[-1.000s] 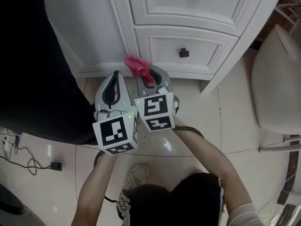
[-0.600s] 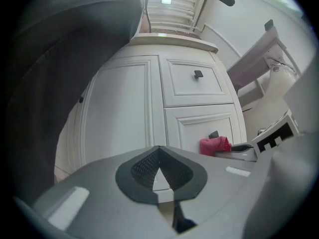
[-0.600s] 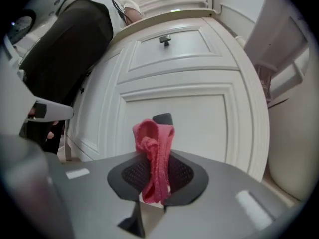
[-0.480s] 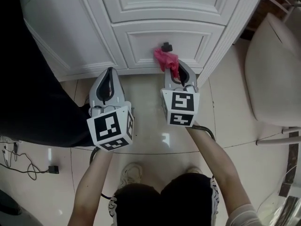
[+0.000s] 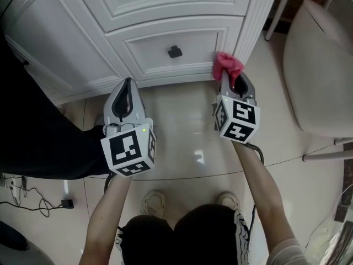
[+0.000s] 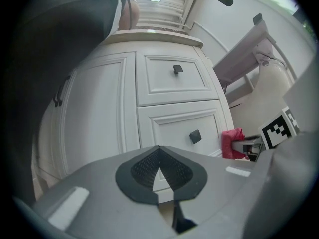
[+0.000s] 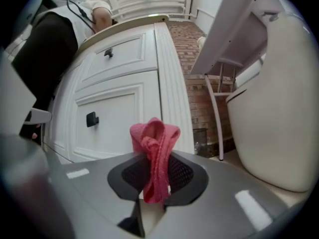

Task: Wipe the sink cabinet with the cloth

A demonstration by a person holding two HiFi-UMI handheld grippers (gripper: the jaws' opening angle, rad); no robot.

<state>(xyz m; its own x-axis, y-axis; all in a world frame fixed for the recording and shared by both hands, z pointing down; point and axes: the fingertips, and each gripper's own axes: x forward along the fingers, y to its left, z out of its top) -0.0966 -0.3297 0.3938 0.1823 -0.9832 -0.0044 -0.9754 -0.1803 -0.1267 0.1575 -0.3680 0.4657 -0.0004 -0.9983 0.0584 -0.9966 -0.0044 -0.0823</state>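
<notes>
The white sink cabinet [image 5: 165, 15] fills the top of the head view, with a lower drawer and its black knob [image 5: 175, 52]. My right gripper [image 5: 230, 76] is shut on a bunched pink cloth [image 5: 226, 65], which presses against the fluted corner post [image 5: 251, 21] at the cabinet's bottom right. The pink cloth [image 7: 154, 153] sticks out of the jaws in the right gripper view. My left gripper [image 5: 128, 87] hangs low before the cabinet base, shut with nothing in it. Its tips [image 6: 158, 156] point at the lower drawer [image 6: 179, 128].
A beige toilet [image 5: 314, 70] stands at the right, close to the cabinet corner. Glossy floor tiles [image 5: 187, 120] lie below the cabinet. A dark garment [image 5: 33, 131] fills the left side. Cables and a plug [image 5: 33, 195] lie at the lower left.
My right gripper has carried the pink cloth rightward along the cabinet's lower edge, from the left of the drawer past its knob to the corner post. The left gripper has stayed about where it was.
</notes>
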